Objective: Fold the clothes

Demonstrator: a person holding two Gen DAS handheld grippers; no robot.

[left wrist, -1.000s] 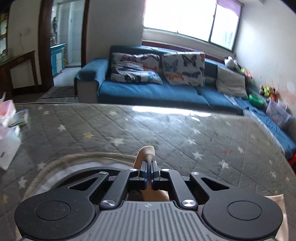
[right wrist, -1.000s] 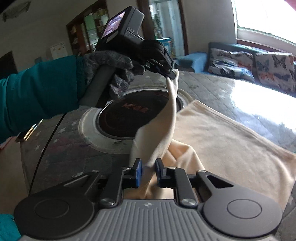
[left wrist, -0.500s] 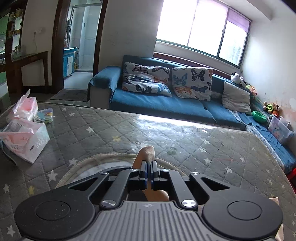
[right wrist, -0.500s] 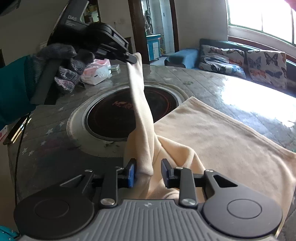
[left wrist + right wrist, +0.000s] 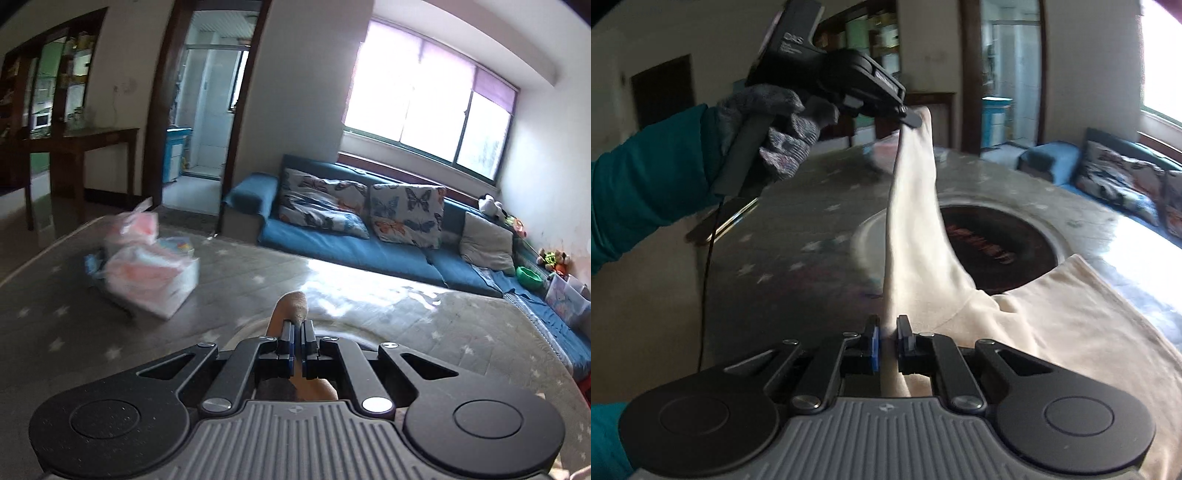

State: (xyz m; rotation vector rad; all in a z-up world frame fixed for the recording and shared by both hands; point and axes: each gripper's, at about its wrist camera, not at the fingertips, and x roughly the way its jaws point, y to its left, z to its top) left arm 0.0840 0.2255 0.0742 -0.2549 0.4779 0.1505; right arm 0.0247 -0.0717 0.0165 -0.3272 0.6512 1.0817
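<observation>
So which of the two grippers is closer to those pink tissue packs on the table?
Left. The left gripper hangs just right of the tissue packs; the right gripper is farther back, holding the cream garment.

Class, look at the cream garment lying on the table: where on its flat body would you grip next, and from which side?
Grip the garment at its far straight hem edge, coming in low from the sofa side. One sleeve is already stretched between the left hand-held gripper and the right hand-held gripper; the body lies flat, so only its edge gives the fingers something to pinch.

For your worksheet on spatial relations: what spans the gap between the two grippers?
A stretched cream sleeve, clamped by the left gripper and the right gripper; right wrist view.
</observation>
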